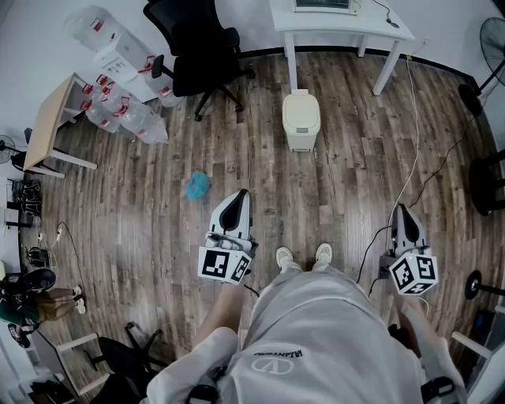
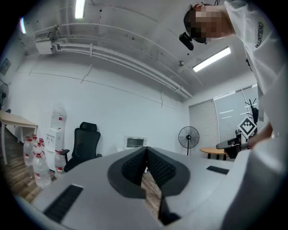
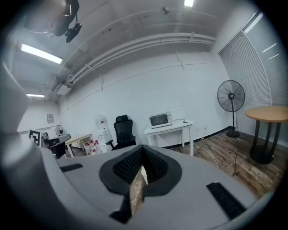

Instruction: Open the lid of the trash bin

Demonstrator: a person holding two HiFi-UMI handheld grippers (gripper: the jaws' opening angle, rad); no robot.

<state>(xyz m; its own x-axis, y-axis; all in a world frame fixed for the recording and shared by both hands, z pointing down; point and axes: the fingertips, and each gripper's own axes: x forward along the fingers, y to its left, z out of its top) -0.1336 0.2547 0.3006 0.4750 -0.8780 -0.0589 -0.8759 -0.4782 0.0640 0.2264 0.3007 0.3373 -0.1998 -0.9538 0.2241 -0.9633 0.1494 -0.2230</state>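
The cream trash bin [image 1: 301, 118] stands on the wooden floor ahead of me, in front of a white desk, with its lid down. My left gripper [image 1: 239, 194] is held low, well short of the bin and a little to its left. Its jaws are shut with nothing between them, and in the left gripper view [image 2: 146, 151] the tips meet. My right gripper [image 1: 402, 207] hangs farther right, apart from the bin, also shut and empty; its tips touch in the right gripper view [image 3: 142, 151]. I cannot make out the bin in either gripper view.
A white desk [image 1: 339, 24] with a microwave stands behind the bin. A black office chair [image 1: 201, 55] and several water bottles [image 1: 126, 118] are at the back left. A blue crumpled object [image 1: 197, 185] lies on the floor. A cable [image 1: 414, 158] runs along the right, near a fan [image 1: 493, 39].
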